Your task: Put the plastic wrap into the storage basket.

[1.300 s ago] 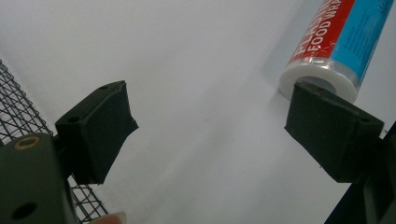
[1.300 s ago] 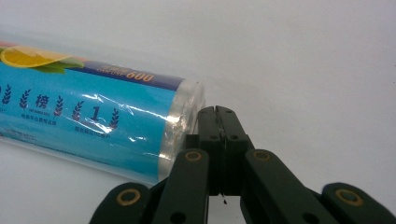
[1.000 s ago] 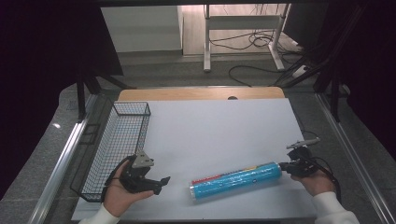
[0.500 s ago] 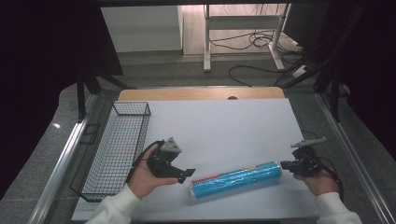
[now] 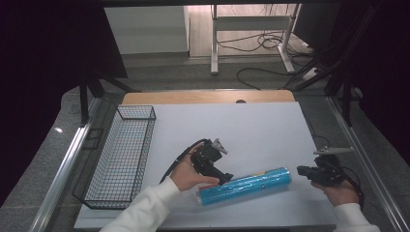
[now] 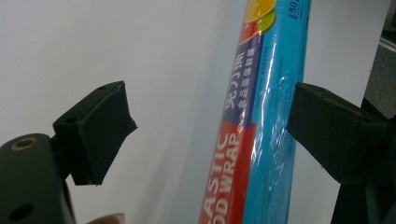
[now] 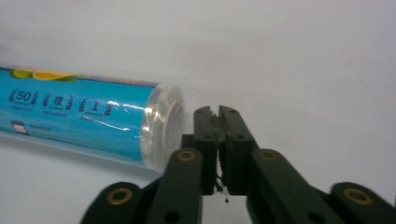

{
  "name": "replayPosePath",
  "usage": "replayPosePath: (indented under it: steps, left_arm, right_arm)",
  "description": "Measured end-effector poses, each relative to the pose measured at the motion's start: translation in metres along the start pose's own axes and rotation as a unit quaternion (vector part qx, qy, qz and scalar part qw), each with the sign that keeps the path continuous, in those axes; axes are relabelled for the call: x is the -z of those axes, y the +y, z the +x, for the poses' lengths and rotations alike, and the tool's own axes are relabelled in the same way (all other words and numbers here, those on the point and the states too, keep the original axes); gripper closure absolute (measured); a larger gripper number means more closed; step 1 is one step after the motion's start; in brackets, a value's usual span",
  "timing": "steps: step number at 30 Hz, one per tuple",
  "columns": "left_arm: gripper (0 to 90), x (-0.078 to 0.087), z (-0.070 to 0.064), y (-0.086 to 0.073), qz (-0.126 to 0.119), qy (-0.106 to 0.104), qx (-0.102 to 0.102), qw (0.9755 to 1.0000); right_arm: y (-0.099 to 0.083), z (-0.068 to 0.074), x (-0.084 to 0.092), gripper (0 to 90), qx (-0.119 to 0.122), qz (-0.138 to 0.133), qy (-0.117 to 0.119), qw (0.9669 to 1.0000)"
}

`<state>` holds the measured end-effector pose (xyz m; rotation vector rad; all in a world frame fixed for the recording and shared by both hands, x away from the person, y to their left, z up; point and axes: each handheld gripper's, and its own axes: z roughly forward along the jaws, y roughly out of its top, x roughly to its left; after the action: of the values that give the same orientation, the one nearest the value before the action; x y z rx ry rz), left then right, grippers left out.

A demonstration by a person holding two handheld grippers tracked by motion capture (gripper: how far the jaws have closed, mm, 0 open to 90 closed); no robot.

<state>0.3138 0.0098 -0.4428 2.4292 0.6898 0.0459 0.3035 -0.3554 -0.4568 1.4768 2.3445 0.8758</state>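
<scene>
Left tool [image 5: 227,177]: its two black jaws stand wide apart. The blue roll lies between them, close to the right jaw in the left gripper view. Whether that jaw touches the roll cannot be told. The other jaw is well away from it.
Left hand [image 5: 186,175]: it holds the left tool near the middle of the desk, just beside the left end of the roll. A white sleeve [image 5: 145,208] covers the arm.
Right tool [image 7: 217,122]: its two black jaws are pressed together with nothing between them. Their tips sit just beside the clear flat end of the roll.
Right hand [image 5: 338,191]: it holds the right tool at the right side of the desk, just past the right end of the roll.
Long blue roll of plastic food wrap in shiny clear film [image 5: 246,185]: it lies flat on the desk near the front edge, between the two tools. It has a red strip with white letters and a bit of yellow and green near one end.
White desk [image 5: 232,125]: the top is bare behind the roll.
Black wire basket [image 5: 121,154]: it sits along the left side of the desk, well apart from the roll.
</scene>
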Motion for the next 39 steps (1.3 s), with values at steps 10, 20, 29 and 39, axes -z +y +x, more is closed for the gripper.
replayPosePath:
  steps: [10,20,29,39]
  left_arm:
    - [7.0,-0.029,-0.008,0.025,0.037,-0.017,-0.020,0.9989]
    - [6.3,-0.053,-0.022,0.035,0.069,-0.037,-0.044,0.9959]
    - [8.9,-0.071,-0.033,0.037,0.090,-0.052,-0.061,0.9927]
    - [16.8,-0.092,-0.039,0.036,0.124,-0.056,-0.060,0.9889]
  right_arm:
    - [-0.003,0.001,0.005,47.2,0.013,-0.027,-0.007,0.9995]
    - [-0.004,-0.005,0.006,43.5,-0.006,-0.024,-0.017,0.9996]
    - [-0.007,-0.010,0.005,43.1,-0.016,-0.017,-0.022,0.9995]
    - [-0.007,-0.012,0.004,42.7,-0.016,-0.012,-0.024,0.9995]
